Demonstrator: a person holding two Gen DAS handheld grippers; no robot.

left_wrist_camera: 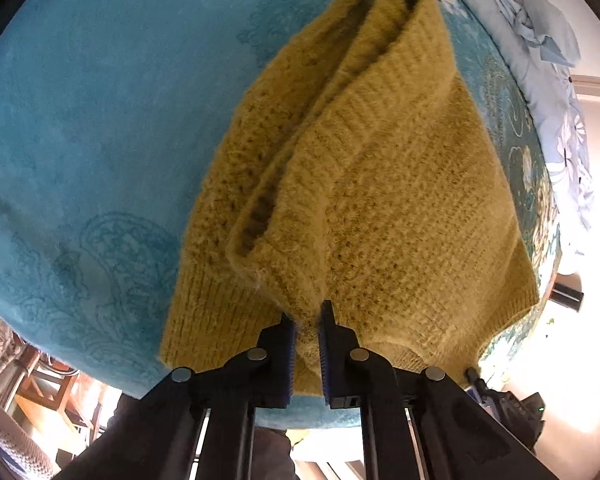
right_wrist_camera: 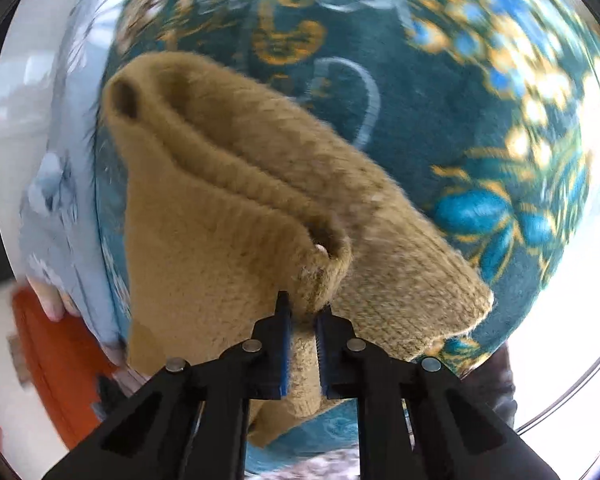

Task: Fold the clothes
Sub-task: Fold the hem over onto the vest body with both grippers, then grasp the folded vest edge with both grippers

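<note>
A mustard-yellow knitted sweater is lifted above a teal patterned blanket. My left gripper is shut on a bunched edge of the sweater, with knit pinched between the blue pads. The fabric stretches away in a long fold toward the far end. In the right wrist view the same sweater looks tan-brown and hangs over the blanket's floral part. My right gripper is shut on another bunched edge of it. The lower layers hang below both grippers.
A pale blue floral bedsheet runs along the blanket's far side; it also shows in the right wrist view. An orange object lies at lower left there. Wooden furniture stands beyond the blanket's near edge.
</note>
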